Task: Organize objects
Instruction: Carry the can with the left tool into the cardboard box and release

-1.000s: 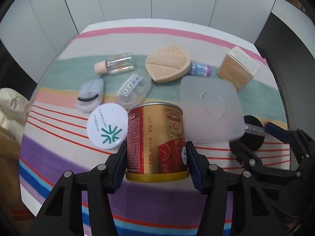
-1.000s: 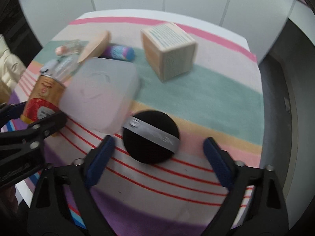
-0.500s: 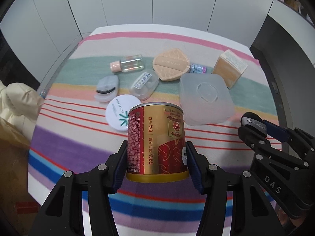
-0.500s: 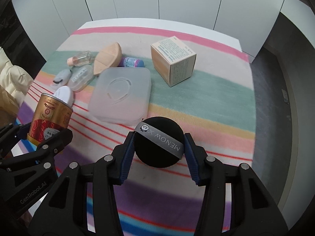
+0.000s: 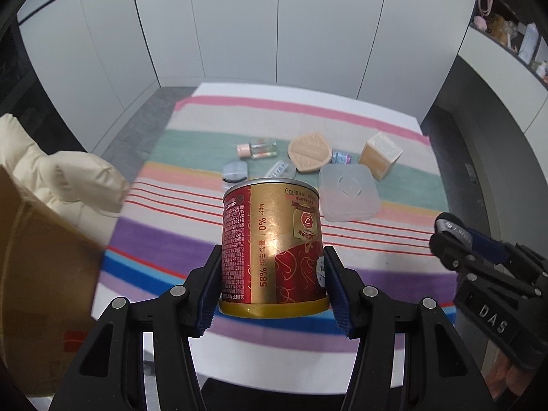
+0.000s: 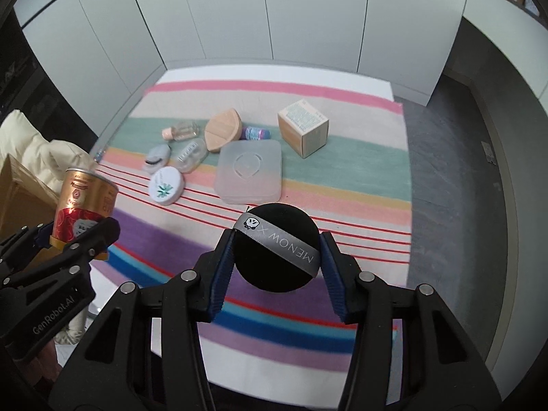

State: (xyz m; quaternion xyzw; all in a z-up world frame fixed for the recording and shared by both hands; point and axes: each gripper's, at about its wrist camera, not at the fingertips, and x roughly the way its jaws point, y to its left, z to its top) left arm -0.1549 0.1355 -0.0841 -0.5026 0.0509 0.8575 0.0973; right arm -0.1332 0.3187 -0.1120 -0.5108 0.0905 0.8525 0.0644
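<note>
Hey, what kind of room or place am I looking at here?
Probably a home room, maybe a bedroom or dressing area: a table under a striped cloth spread with cosmetics like a powder compact, white wardrobe-style panels behind, and cluttered shelves.

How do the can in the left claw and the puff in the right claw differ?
The can is a tall, shiny red-and-gold cylinder; the puff is a flat, matte black disc. The can bears printed text all around; the puff has only a grey band marked MENOW. The can stands upright between the pads; the puff is gripped at its edges. Both are held clear above the striped cloth, one in each claw.
</note>
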